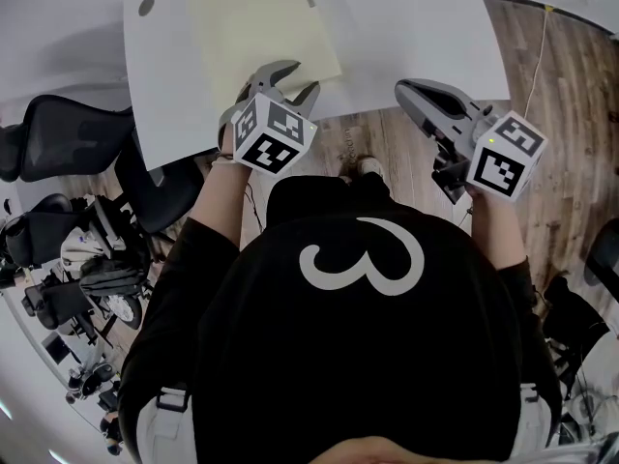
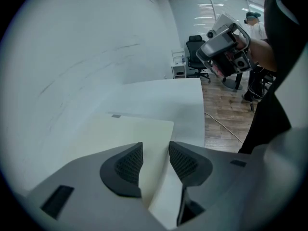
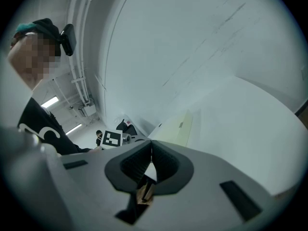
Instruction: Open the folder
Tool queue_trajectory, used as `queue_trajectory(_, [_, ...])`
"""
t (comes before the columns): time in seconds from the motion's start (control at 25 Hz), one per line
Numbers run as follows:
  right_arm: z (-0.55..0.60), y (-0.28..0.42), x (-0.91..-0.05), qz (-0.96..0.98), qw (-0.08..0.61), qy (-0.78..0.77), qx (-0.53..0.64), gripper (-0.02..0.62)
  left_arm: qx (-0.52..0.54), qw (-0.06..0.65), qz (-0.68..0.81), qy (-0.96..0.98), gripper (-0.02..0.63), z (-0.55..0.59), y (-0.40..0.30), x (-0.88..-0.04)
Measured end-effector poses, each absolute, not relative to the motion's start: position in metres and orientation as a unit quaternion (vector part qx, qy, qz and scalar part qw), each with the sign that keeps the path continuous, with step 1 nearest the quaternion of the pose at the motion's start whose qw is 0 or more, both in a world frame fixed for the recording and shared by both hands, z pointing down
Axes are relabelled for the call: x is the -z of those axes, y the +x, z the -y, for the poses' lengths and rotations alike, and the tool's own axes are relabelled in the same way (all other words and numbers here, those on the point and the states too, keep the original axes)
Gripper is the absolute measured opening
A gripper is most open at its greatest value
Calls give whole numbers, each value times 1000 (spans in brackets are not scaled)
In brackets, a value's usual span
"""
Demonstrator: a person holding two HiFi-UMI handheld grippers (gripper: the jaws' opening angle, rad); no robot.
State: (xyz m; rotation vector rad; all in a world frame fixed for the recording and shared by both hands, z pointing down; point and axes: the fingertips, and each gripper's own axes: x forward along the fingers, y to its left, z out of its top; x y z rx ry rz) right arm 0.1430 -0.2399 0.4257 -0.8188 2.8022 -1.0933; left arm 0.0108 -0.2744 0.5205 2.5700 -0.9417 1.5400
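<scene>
The pale yellow flat paper folder (image 1: pixel 261 27) lies flat on the white table (image 1: pixel 416 27), in the upper middle of the head view. The left gripper (image 1: pixel 304 77) is at its near edge, released: the jaws stand apart and do not press the cover. The right gripper (image 1: pixel 404 91), at the right near the table edge, is clenched on nothing.

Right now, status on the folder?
Left gripper open at near edge of folder. Right gripper shut, empty, near table edge. Folder flat, closed. Nothing blocking.
</scene>
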Motion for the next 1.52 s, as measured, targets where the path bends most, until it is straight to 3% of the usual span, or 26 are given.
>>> queue_trajectory(0.88, [261, 114, -422, -908, 4, -236, 346, 25, -486, 18, 308, 818, 74, 267, 8, -510])
queue_trajectory(1.52, [276, 78, -469, -917, -65, -219, 328, 25, -451, 23, 312, 836, 34, 260, 16, -495])
